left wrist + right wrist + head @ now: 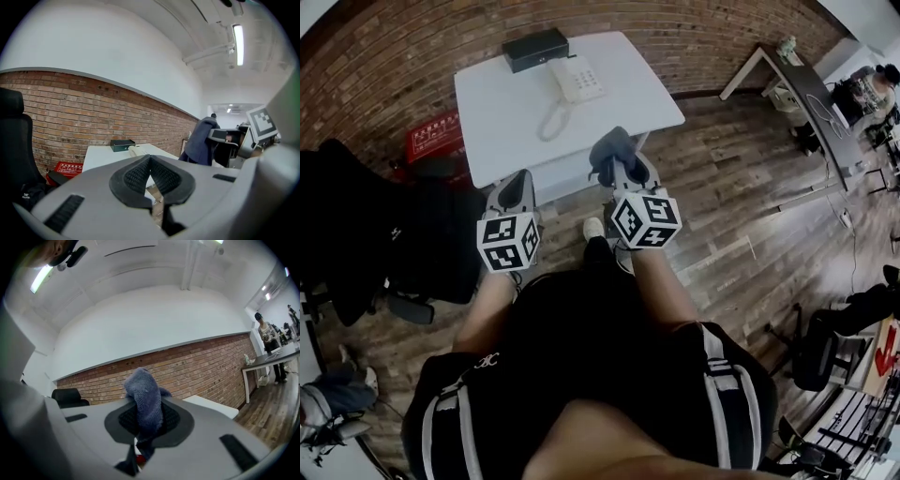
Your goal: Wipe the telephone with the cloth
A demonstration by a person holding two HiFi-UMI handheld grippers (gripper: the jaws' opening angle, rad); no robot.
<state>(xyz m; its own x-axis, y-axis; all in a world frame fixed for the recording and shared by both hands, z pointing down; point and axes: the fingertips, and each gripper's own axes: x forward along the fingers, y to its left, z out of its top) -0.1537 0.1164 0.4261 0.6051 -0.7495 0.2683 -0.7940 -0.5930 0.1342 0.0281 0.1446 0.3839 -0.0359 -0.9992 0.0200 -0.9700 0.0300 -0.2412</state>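
Note:
A white telephone with a coiled cord sits at the far side of the white table. My right gripper is shut on a blue-grey cloth, held in front of the table's near edge. The cloth bulges up between the right jaws. My left gripper is shut and holds nothing, level with the near edge of the table. In the left gripper view the telephone shows just past the closed pads, with the right gripper's cloth off to the right.
A black box lies at the table's far edge beside the telephone. A black office chair stands to the left, a red crate is by the brick wall, and another desk is at far right on the wooden floor.

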